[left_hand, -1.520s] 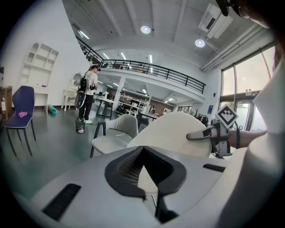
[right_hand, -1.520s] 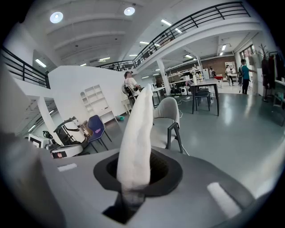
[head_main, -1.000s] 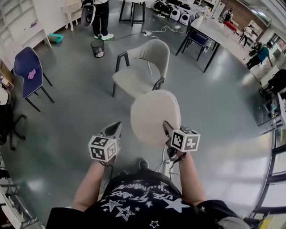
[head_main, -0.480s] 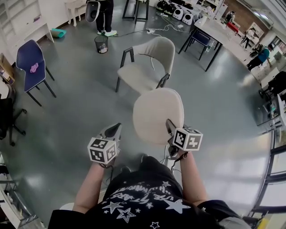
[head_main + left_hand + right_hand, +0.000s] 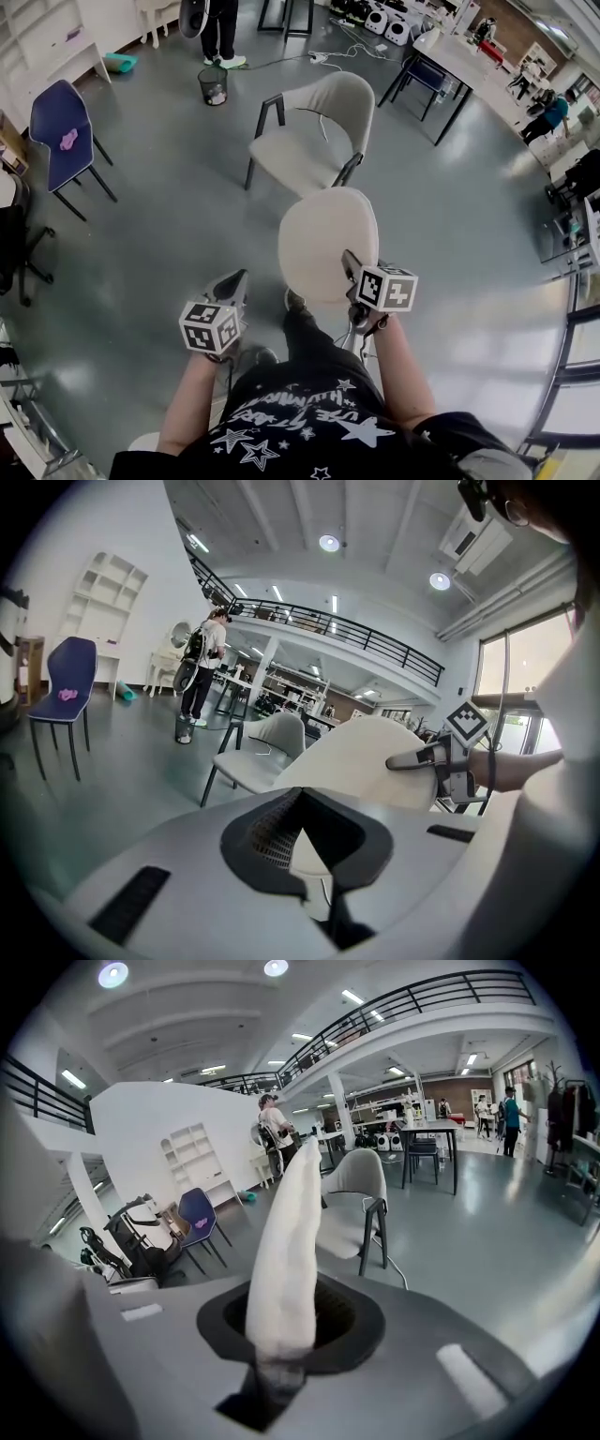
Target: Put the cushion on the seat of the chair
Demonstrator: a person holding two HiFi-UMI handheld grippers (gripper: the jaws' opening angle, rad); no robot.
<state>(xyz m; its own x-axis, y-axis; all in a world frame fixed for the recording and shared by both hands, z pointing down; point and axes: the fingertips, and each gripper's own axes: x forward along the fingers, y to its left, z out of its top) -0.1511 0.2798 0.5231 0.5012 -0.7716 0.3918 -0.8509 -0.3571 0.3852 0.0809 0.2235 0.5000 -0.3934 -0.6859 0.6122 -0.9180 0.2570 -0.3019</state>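
Okay: right gripper (image 5: 349,267) pinches the cushion (image 5: 323,239) edge; left gripper (image 5: 232,284) looks closed, empty. Centre it over the chair seat (image 5: 292,155), lower flat.

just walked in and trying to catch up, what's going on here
A person holds a pair of tongs in each hand. The right tongs are clamped on the edge of a rounded beige cushion, which is held up in front of the person. The left tongs are beside it, empty, with their jaws together. The beige chair stands just ahead with a bare seat, so the cushion is not on it yet.
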